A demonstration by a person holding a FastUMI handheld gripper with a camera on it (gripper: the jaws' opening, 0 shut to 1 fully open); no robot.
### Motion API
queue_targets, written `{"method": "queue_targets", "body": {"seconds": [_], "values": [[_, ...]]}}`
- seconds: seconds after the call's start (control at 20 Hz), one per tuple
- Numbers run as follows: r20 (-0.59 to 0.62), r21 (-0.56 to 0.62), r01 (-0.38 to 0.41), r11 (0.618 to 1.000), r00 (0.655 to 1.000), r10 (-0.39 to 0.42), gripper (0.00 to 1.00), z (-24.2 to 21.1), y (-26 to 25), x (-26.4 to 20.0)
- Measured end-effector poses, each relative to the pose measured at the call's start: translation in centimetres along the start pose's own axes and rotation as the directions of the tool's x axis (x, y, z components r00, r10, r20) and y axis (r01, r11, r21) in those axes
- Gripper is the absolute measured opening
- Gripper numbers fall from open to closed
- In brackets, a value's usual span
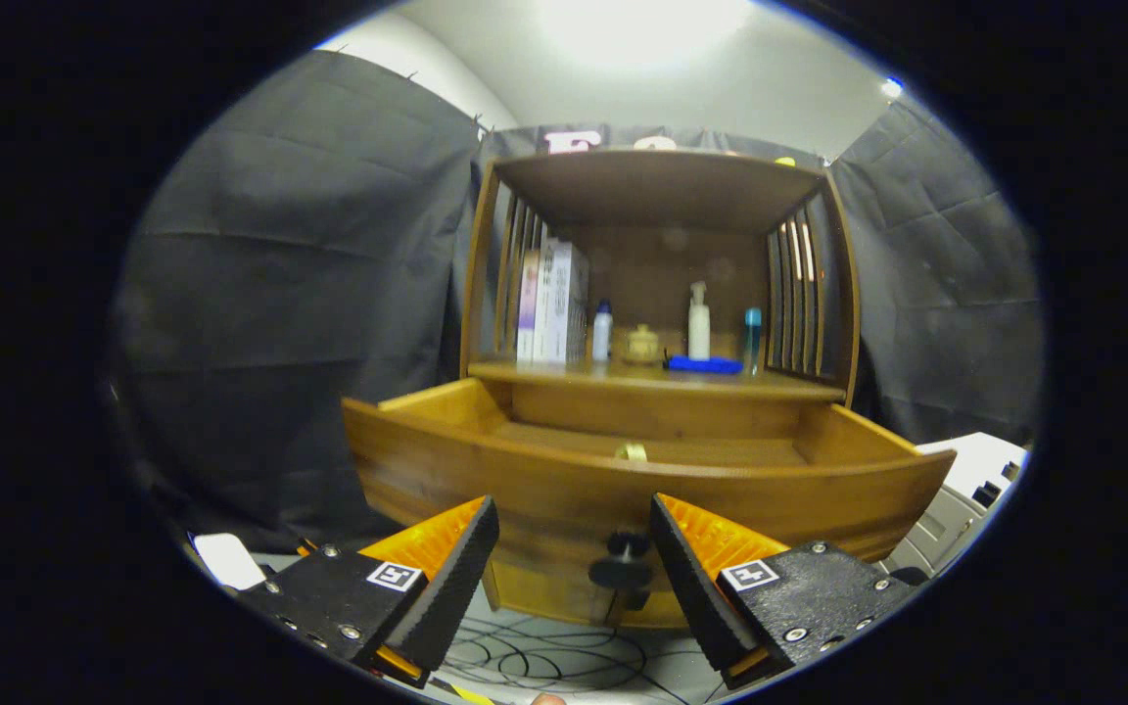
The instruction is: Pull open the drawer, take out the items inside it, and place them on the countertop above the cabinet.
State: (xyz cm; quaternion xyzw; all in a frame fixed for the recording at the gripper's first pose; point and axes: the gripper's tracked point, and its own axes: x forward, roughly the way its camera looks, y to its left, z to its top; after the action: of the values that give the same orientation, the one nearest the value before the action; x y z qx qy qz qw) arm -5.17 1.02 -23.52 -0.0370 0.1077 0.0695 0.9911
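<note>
A wooden cabinet stands ahead with its drawer (642,490) pulled out toward me. The drawer's dark round knob (626,558) sits between my fingers, which do not touch it. My gripper (574,534) is open and holds nothing. Inside the drawer a small yellowish object (632,451) peeks over the front wall; the rest of the interior is hidden by that wall. Above the drawer runs the countertop (564,374), a wooden shelf under a roofed hutch.
On the countertop stand several boxes (552,304), a small white bottle (602,331), a little tan jar (642,345), a white pump bottle (698,321), a blue flat item (704,364) and a teal bottle (752,338). A white device (965,490) sits right of the drawer.
</note>
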Motion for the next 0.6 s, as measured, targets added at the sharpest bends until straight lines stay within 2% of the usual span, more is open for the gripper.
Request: {"method": "queue_targets", "body": {"seconds": [0.1, 0.3, 0.45, 0.6], "values": [[0.035, 0.0, 0.029, 1.0, 0.999, -0.029, 0.95, 3.9, -0.6, 0.9], [0.004, -0.025, 0.117, 0.993, 0.993, -0.117, 0.95, 8.8, -3.1, 3.5], [-0.02, -0.019, 0.139, 0.99, 0.99, -0.139, 0.95, 10.9, -4.4, 6.5], [-0.076, -0.001, 0.143, 0.99, 0.987, -0.142, 0.95, 10.8, -5.2, 9.4]]}}
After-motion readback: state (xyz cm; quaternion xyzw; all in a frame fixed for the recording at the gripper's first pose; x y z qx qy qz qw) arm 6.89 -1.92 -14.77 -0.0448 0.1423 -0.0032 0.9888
